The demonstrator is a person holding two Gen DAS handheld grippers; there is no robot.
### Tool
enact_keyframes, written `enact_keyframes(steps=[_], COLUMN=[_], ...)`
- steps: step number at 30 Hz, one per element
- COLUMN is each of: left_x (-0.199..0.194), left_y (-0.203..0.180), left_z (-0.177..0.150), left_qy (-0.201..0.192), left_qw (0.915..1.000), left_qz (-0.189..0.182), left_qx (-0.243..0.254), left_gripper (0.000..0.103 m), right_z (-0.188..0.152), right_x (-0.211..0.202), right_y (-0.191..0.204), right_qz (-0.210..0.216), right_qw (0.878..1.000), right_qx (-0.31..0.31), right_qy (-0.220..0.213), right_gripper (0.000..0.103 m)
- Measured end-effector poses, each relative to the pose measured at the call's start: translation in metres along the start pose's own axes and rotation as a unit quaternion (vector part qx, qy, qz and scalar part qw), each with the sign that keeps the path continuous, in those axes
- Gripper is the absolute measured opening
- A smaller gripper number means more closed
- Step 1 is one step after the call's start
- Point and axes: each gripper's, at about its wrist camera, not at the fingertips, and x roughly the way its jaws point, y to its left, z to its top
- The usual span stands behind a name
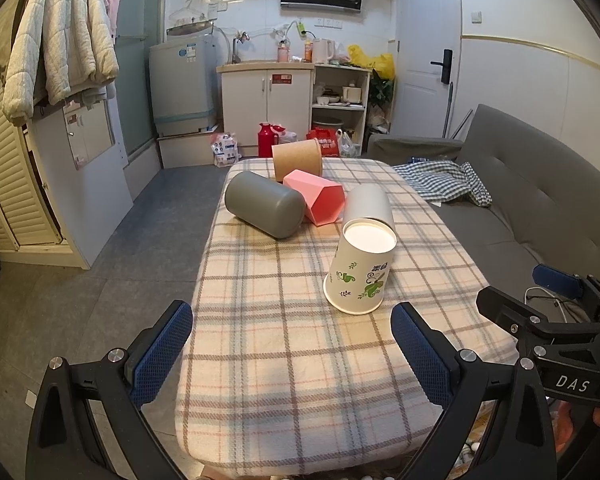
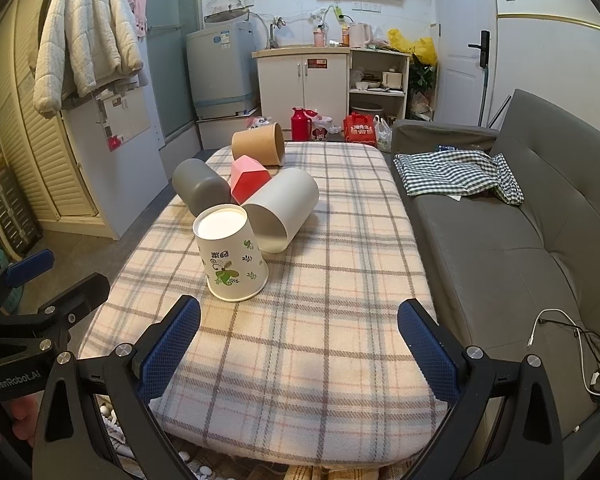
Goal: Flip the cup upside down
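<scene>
Both grippers hover over the near end of the plaid-covered table (image 1: 284,360), the left gripper (image 1: 292,344) and right gripper (image 2: 299,338) each spread wide and holding nothing. Just ahead of them the paper cup (image 2: 231,254) (white, with green leaf prints) stands upside down, rim on the cloth. Behind it lie a white cup (image 2: 284,208), grey cup (image 2: 198,186), pink cup (image 2: 249,178) and brown cup (image 2: 259,144) on their sides.

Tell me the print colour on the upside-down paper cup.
Green leaves with black swirls on white paper cup; right wrist view.

"DAS" stands in white on the right gripper (image 1: 556,300) body, at four o'clock. "GenRobot.AI" marks the left gripper (image 2: 48,276) body, at eight o'clock.
</scene>
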Motion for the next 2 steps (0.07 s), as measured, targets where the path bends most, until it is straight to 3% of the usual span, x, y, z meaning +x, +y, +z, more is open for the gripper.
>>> enact_keyframes(steps=[2], left_x=[0.0009], left_y=[-0.0016], left_z=[-0.0001], left_qy=[-0.001], left_qw=[1.0], left_qz=[-0.002], left_qx=[0.002], left_gripper=[0.102], right_z=[-0.0004], right_x=[0.0], right_y=[-0.0007], right_qz=[0.0], right_qw=[1.0], right_qx=[0.0], right_qy=[0.0], right_gripper=[0.1])
